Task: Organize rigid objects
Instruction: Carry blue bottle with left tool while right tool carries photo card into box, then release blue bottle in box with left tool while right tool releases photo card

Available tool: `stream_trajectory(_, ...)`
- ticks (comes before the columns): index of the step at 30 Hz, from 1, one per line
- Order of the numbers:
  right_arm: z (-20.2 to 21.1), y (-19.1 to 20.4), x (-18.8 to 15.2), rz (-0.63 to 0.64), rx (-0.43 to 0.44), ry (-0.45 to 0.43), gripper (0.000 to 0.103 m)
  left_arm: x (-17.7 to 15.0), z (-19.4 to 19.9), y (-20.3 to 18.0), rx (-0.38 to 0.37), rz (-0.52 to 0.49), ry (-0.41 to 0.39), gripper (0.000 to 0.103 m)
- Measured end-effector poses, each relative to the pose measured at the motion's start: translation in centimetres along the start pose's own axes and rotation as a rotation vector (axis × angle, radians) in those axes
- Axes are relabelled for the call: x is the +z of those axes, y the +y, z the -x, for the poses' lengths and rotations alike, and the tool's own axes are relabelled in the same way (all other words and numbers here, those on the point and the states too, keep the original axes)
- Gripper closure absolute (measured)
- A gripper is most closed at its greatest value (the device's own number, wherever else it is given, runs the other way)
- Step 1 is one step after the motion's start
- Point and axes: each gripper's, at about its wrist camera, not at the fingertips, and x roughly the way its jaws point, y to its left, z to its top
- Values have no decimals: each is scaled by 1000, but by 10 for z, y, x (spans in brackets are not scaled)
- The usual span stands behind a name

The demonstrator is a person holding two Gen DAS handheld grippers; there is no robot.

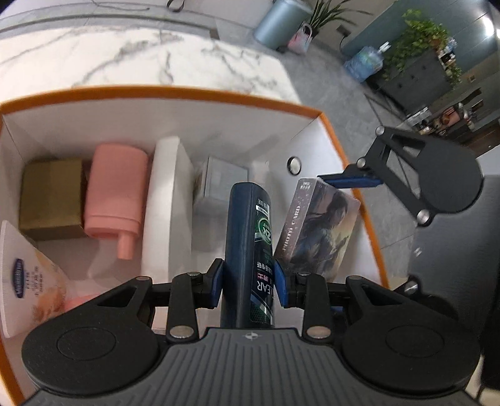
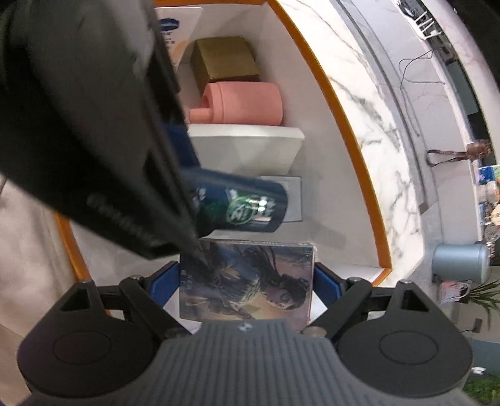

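My left gripper [image 1: 249,282] is shut on a dark blue shampoo bottle [image 1: 250,246] and holds it over the right compartment of an orange-rimmed white box [image 1: 193,93]. My right gripper [image 2: 247,282] is shut on a photo card box [image 2: 247,281] with a woman's picture, held right beside the bottle [image 2: 243,207] over the same compartment. The card box [image 1: 318,231] and one right finger [image 1: 350,180] show in the left wrist view. The left compartment holds a pink bottle [image 1: 115,196], a gold box [image 1: 51,196] and a white packet [image 1: 28,278].
A white divider [image 1: 162,200] splits the box. A grey item [image 1: 223,178] lies at the bottom of the right compartment. The box stands on a white marble table [image 1: 140,56]. A blue bin [image 1: 278,22] and plants stand on the floor beyond.
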Motion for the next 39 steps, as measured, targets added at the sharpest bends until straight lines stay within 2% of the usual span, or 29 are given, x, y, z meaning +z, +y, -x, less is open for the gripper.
stream_trajectory(8, -17, -22, -3, -26, 132, 34, 15, 2, -16, -6, 54, -32, 59, 65)
stream_trajectory(12, -22, -27, -2, -33, 165, 54, 15, 1, -21, -9, 74, -51, 81, 65)
stream_trajectory(19, -36, -28, 5, 16, 98, 98, 15, -2, -25, -8, 98, -69, 107, 65)
stream_trajectory(26, -59, -16, 2, 60, 115, 113, 15, -1, -27, -7, 126, -97, 119, 65)
stream_trajectory(35, -65, -18, 0, 110, 117, 63, 15, -3, -26, -4, 157, -110, 121, 65)
stream_trajectory(39, -65, -21, 0, 119, 119, 39, 15, -6, -22, -2, 149, -102, 121, 60)
